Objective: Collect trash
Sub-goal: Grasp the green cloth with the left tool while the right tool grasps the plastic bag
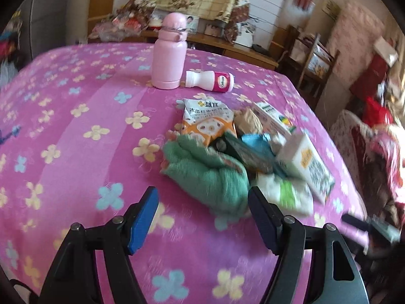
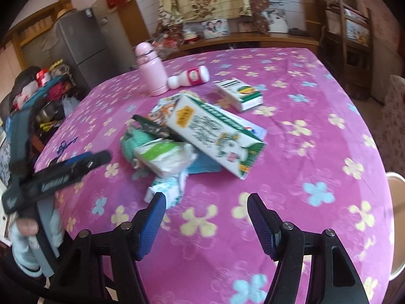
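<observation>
Both grippers gape empty: left gripper (image 1: 203,217) has the green cloth (image 1: 210,174) just ahead of its jaws (nearest of the heap), while right gripper (image 2: 206,219) faces the crumpled wrapper (image 2: 167,159), the carton (image 2: 215,136) lying slantwise beyond.

Ahead of the grippers: two bottles, one pink flask (image 1: 169,55) and one small white bottle (image 1: 209,81); two cartons (image 2: 215,131) (image 2: 239,93); one green cloth (image 1: 207,174).
</observation>
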`<state>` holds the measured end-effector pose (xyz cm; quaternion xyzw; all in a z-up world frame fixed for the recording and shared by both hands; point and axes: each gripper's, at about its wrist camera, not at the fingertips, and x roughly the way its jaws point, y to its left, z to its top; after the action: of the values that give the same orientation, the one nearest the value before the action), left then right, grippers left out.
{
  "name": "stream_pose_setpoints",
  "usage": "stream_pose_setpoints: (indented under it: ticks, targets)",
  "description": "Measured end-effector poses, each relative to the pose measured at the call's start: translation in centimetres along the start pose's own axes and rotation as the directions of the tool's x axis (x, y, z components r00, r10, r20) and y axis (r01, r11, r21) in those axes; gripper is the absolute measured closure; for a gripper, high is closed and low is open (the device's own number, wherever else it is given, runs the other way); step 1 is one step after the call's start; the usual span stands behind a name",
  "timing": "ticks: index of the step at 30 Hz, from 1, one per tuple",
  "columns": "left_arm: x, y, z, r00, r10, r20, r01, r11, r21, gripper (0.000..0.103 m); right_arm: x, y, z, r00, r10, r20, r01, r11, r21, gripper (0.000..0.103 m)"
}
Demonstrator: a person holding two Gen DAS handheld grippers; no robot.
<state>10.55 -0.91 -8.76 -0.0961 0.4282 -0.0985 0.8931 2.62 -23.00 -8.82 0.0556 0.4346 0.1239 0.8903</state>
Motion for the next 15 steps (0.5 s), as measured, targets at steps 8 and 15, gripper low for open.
stream_pose_setpoints:
  ticks: [8, 15]
  targets:
    - [4.7, 0.2, 1.8, 0.997, -0.055, -0.057, 0.048, 0.992, -0.113, 0.029, 1.0, 1.5, 0.4, 1.0, 0.007, -0.011, -0.007, 0.998, -0.062, 0.033]
    - [4.4, 0.3, 1.6, 0.987, -0.142, -0.075, 0.135, 0.987, -0.086, 0.053, 2.5, 1.5, 1.5, 0.997, 0.071, -0.019, -0.071, 0.997, -0.039, 0.033]
